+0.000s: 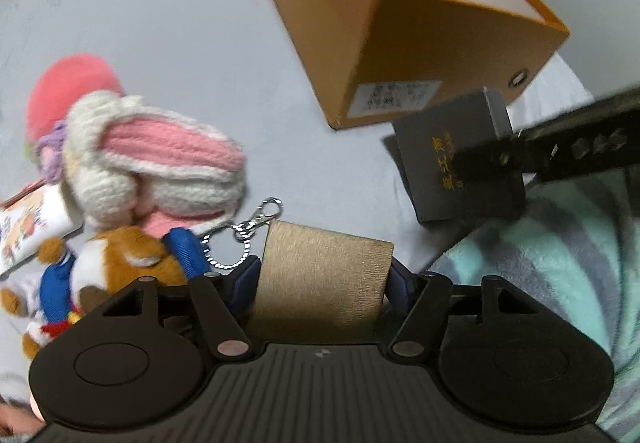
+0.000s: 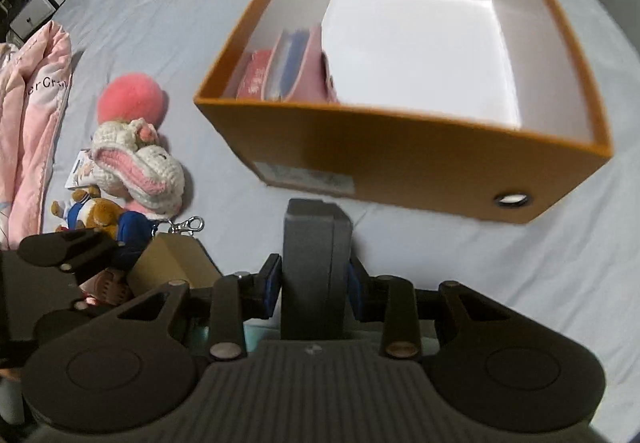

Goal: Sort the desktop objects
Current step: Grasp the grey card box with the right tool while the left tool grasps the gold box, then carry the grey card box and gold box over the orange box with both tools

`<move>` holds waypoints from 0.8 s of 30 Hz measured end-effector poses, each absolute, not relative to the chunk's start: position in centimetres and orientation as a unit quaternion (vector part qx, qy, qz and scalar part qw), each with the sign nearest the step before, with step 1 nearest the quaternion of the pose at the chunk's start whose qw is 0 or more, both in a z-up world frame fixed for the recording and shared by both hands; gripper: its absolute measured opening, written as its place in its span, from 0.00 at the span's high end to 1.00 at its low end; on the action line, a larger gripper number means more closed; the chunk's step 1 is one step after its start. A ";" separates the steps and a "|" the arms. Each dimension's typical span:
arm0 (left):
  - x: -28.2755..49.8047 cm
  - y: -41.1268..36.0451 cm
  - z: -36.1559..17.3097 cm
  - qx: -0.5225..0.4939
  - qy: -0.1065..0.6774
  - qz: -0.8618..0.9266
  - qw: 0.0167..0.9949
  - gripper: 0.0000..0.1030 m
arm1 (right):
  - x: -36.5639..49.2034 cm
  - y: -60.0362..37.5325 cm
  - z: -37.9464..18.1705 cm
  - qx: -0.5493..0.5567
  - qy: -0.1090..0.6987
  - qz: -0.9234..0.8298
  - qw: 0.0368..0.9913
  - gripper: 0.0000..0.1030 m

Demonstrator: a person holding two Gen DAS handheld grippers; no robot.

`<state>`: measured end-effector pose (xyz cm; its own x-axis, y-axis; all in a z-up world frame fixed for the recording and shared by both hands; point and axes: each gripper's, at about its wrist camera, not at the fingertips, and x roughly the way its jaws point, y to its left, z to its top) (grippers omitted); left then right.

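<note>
Left tool was clamped on a tan box, held near the plush toys at left. Right tool gripped a grey box upright, just near of the orange box. That one sat on the bed sheet, pink and red items in its left corner

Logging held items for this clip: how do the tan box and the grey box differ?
The tan box is plain, textured golden-brown; the grey box is dark with gold lettering. The tan box sits in the left gripper, the grey box in the right gripper. Both are small, gripped by blue pads.
</note>
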<state>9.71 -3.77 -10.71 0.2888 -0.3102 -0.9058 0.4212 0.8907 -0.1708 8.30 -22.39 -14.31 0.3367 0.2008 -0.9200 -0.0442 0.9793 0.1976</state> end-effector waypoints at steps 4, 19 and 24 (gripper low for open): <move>10.5 -2.6 -9.6 0.025 0.545 -0.218 0.809 0.30 | 7.8 -23.4 -14.1 0.093 0.561 0.078 0.819 0.65; 11.5 -1.9 -0.2 -0.083 0.476 -0.246 0.840 0.30 | 4.8 -26.5 -2.4 0.122 0.448 0.125 0.877 0.66; 14.3 -3.6 2.2 -0.099 0.456 -0.268 0.843 0.30 | 8.6 -27.9 0.4 0.092 0.431 0.096 0.893 0.66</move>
